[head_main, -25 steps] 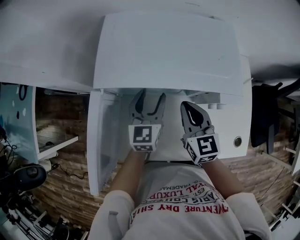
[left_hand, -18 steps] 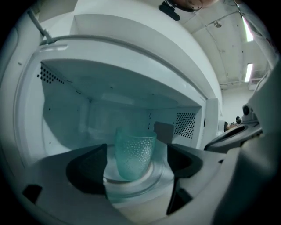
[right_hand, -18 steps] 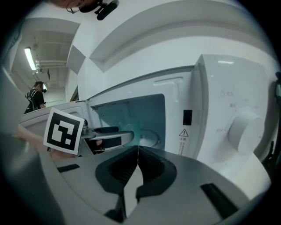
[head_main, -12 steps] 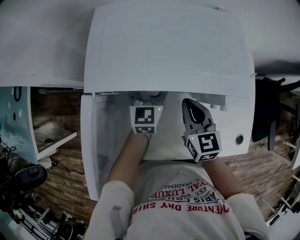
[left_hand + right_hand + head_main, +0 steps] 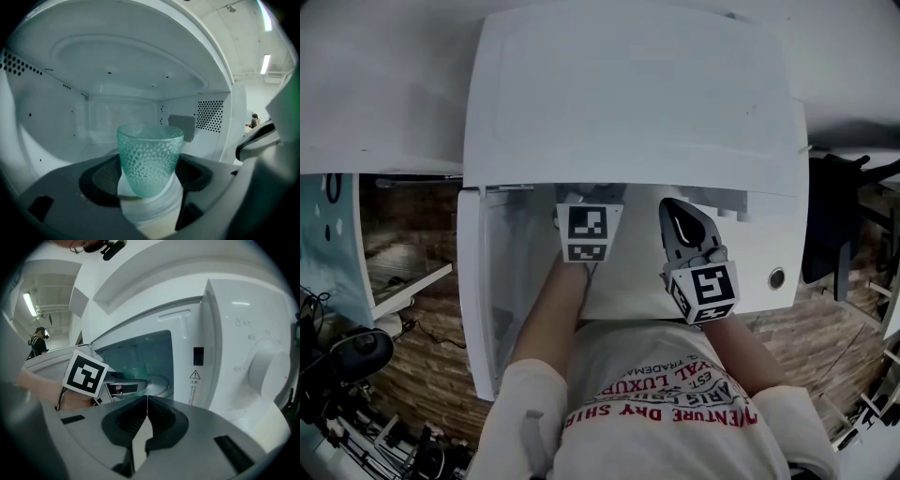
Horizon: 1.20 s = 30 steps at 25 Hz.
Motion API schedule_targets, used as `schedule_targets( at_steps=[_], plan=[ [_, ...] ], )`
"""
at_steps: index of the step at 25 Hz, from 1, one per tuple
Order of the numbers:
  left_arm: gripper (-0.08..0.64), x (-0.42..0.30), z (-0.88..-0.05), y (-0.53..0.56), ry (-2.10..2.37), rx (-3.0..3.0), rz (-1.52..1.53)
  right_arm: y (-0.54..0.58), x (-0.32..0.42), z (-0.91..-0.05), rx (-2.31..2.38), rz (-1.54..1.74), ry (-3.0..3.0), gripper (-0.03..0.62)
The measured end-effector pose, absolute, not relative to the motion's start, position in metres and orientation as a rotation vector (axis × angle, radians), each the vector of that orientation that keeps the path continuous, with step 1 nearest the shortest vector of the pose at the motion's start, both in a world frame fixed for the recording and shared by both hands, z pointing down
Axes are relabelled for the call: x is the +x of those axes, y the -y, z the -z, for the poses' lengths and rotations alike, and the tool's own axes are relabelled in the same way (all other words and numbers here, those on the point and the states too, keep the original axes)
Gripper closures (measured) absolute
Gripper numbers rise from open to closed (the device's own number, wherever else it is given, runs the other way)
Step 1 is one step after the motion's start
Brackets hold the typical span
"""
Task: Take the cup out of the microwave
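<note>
A pale green dimpled glass cup [image 5: 149,159] stands upright on the white turntable [image 5: 154,210] inside the white microwave [image 5: 628,94]. My left gripper [image 5: 149,193] reaches into the cavity with the cup between its jaws. The jaws are closing, and I see no pad pressing on the glass. From the head view only its marker cube [image 5: 589,232] shows; the fingertips are hidden under the microwave's top. My right gripper [image 5: 679,217] hangs shut and empty in front of the control panel, right of the opening. The right gripper view also catches the cup [image 5: 134,372].
The microwave door [image 5: 487,291] stands swung open to the left. A knob [image 5: 269,369] and a small button [image 5: 776,278] sit on the panel at the right. Brick-pattern floor, cables and black equipment [image 5: 356,352] lie below left. A person stands far off [image 5: 37,343].
My left gripper has pushed deeper into the cavity, so its jaws no longer show in the head view. The right gripper has sunk slightly and stays shut.
</note>
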<state>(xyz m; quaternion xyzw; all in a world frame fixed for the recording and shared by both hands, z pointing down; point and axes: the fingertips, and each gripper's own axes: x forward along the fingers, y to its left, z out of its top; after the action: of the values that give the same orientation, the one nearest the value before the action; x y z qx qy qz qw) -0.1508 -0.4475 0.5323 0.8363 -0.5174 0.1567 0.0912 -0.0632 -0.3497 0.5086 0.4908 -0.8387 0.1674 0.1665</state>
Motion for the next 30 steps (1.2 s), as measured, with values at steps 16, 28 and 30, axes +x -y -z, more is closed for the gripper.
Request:
schedule_targets(
  at_steps=[16, 28, 30],
  plan=[
    [0.202, -0.151, -0.491, 0.366, 1.512, 2.503, -0.396, 0.311, -0.064, -0.481, 1.396, -0.437, 2.444, 0.58],
    [0.202, -0.141, -0.406, 0.29, 1.576, 2.583, -0.228, 0.284, -0.053, -0.417, 1.451, -0.293, 2.527, 0.58],
    [0.202, -0.141, -0.388, 0.284, 1.576, 2.61, -0.192, 0.281, -0.051, -0.402, 1.459, -0.272, 2.557, 0.58]
  ],
)
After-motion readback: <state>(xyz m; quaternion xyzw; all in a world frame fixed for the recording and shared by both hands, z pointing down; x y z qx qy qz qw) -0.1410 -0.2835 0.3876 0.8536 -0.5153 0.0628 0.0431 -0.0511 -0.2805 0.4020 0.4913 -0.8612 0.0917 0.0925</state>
